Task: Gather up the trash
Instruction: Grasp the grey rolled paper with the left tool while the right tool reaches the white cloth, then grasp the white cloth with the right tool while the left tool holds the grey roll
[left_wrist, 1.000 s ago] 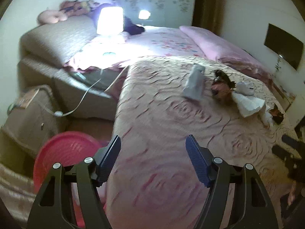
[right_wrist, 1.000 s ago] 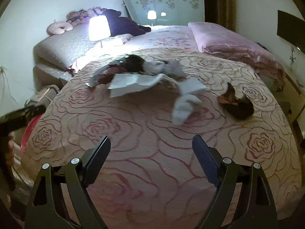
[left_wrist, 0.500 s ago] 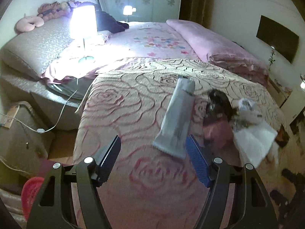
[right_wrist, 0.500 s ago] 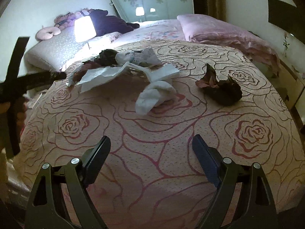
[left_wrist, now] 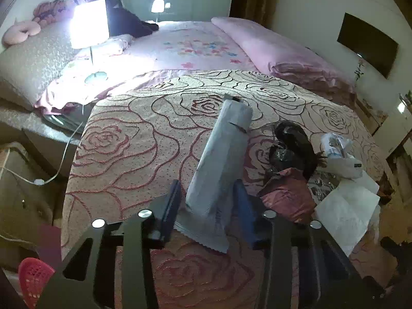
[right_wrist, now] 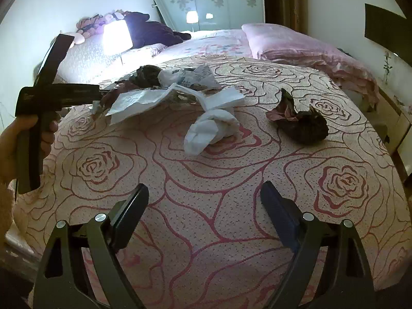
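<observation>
Trash lies on a rose-patterned bedspread (left_wrist: 123, 154). In the left wrist view my left gripper (left_wrist: 207, 203) has its jaws closing on the near end of a long grey foil wrapper (left_wrist: 221, 154). Beside it lie a dark crumpled bag (left_wrist: 293, 146), a pink wrapper (left_wrist: 285, 195) and white paper (left_wrist: 345, 206). In the right wrist view my right gripper (right_wrist: 204, 206) is open and empty above the bedspread (right_wrist: 219, 206). Ahead lie a crumpled white tissue (right_wrist: 211, 126), a dark wrapper (right_wrist: 301, 121) and a paper pile (right_wrist: 159, 90). The left gripper's body (right_wrist: 46, 95) shows at the left.
A red basket (left_wrist: 31, 278) sits on the floor at the bed's lower left. A lit lamp (left_wrist: 88, 23) stands on the bed behind, with pink pillows (left_wrist: 270, 49) to the right. A cable (left_wrist: 51, 170) hangs off the bed's left side.
My left gripper moved forward over the bed to the grey wrapper and its jaws narrowed around it. My right gripper moved a little closer to the trash, still open.
</observation>
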Demonstrator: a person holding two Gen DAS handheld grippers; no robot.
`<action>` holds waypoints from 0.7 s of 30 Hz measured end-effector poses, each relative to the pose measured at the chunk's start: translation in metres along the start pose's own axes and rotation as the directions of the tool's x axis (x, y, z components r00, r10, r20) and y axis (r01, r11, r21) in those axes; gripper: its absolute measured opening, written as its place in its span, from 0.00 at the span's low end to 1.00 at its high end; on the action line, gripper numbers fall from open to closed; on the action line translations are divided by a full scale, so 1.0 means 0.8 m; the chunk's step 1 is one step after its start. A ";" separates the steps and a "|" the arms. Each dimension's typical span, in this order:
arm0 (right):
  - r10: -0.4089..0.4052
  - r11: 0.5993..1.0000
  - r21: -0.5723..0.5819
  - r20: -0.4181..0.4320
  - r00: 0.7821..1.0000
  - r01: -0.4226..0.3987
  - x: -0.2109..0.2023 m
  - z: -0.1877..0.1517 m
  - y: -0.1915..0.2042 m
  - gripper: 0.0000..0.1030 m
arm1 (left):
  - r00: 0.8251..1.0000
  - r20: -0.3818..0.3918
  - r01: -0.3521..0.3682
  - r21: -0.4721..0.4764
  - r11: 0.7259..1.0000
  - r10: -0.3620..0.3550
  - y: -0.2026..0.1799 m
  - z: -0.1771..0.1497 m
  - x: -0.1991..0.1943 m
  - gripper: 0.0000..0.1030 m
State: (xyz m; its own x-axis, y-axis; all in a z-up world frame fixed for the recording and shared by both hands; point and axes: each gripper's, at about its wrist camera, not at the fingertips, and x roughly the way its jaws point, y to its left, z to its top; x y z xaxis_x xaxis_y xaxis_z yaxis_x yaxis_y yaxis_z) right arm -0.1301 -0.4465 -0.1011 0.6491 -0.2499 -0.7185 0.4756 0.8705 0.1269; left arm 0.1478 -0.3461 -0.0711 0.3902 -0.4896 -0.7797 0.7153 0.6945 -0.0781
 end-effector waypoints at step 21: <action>0.028 0.997 0.073 -0.010 1.000 -0.028 -0.008 0.004 -0.010 0.83 | 0.998 0.060 -0.017 0.033 0.999 0.015 -0.017 -0.085 -0.085 0.19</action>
State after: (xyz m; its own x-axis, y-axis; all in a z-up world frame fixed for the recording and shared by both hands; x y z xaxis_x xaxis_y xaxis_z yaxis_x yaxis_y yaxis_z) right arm -0.1357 -0.4533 -0.0953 0.6564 -0.2208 -0.7213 0.4995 0.8438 0.1963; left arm 0.0725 -0.2864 -0.0595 0.4349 -0.5100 -0.7421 0.7273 0.6849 -0.0444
